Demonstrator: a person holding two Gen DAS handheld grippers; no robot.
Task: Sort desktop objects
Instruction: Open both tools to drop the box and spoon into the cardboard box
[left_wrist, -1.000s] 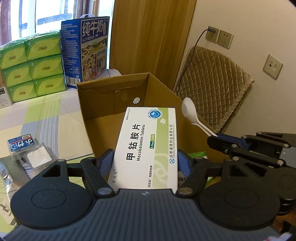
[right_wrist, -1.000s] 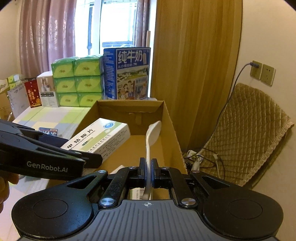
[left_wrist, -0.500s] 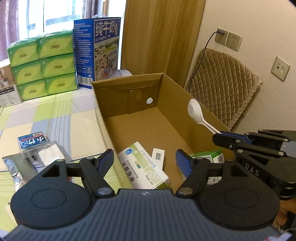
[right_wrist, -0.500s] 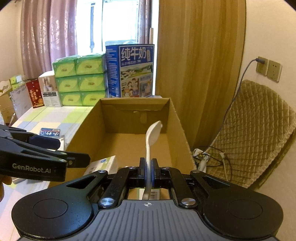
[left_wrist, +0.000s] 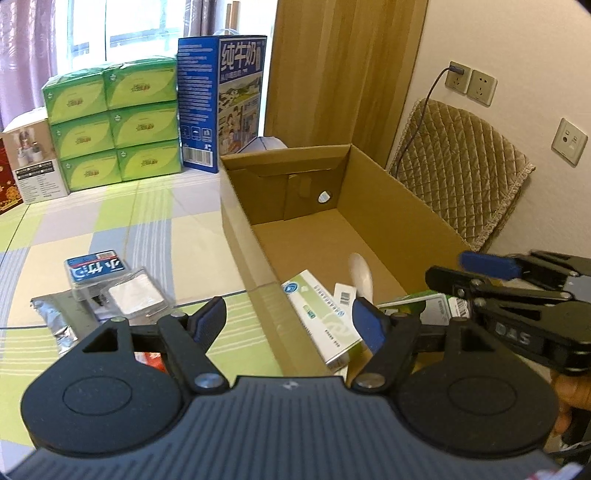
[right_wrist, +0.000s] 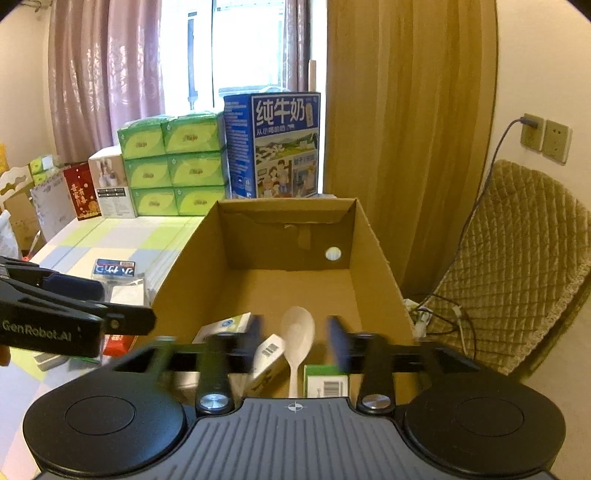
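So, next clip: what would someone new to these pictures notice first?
Probably the open cardboard box filling the middle, with a white spoon lying loose among medicine boxes at its near end, just ahead of the open right tool. Next, the open left tool over the box's near left wall, and behind the box the stacked green tissue packs beside a tall blue milk carton.

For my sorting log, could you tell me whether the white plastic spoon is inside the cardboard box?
Inside: the white plastic spoon lies among packets in the brown cardboard box.
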